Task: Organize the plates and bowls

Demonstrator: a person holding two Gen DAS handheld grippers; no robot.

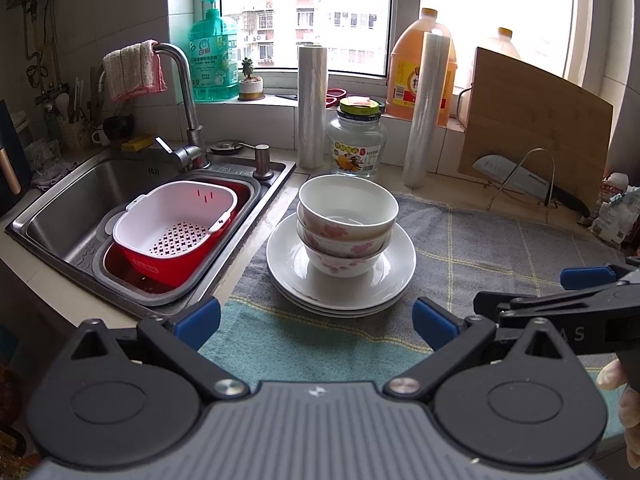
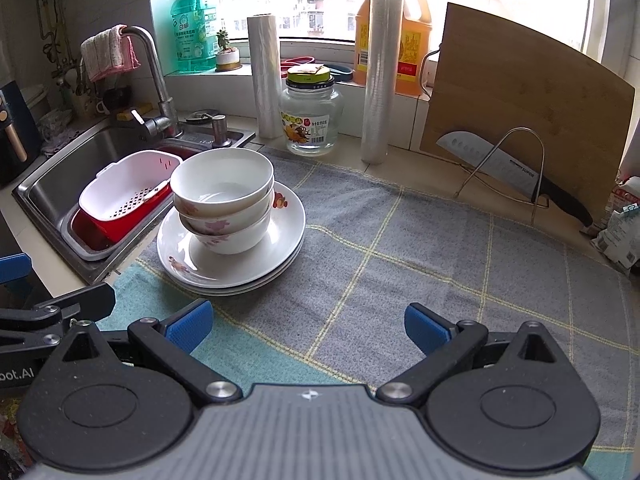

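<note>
The left gripper [image 1: 316, 322] has its blue-padded jaws spread wide, holding nothing and touching nothing, hanging above the checked cloth [image 1: 500, 248]. The right gripper [image 2: 306, 328] is just as wide and just as empty, over the same cloth.

Straight ahead of the left gripper, near its open jaws, three bowls [image 1: 346, 226] sit nested upright on a stack of plates [image 1: 340, 276], all resting on the cloth's edge beside the sink [image 1: 64, 204]. From the right gripper the same bowls [image 2: 222, 196] and plates [image 2: 232, 252] lie ahead and to the left, well clear of its jaws.

In the sink, left of the stack, a white strainer basket [image 1: 176, 220] sits inside a red tub [image 1: 160, 268].

Farther back stand a glass jar [image 1: 356, 144], two film rolls and a cutting board [image 1: 532, 120].

The left view alone shows fingers [image 1: 612, 374] of the person's hand behind the right gripper's side. The right view alone shows the orange flower prints on the top plate's rim and the whole knife [image 2: 516, 174] in its wire rack.
</note>
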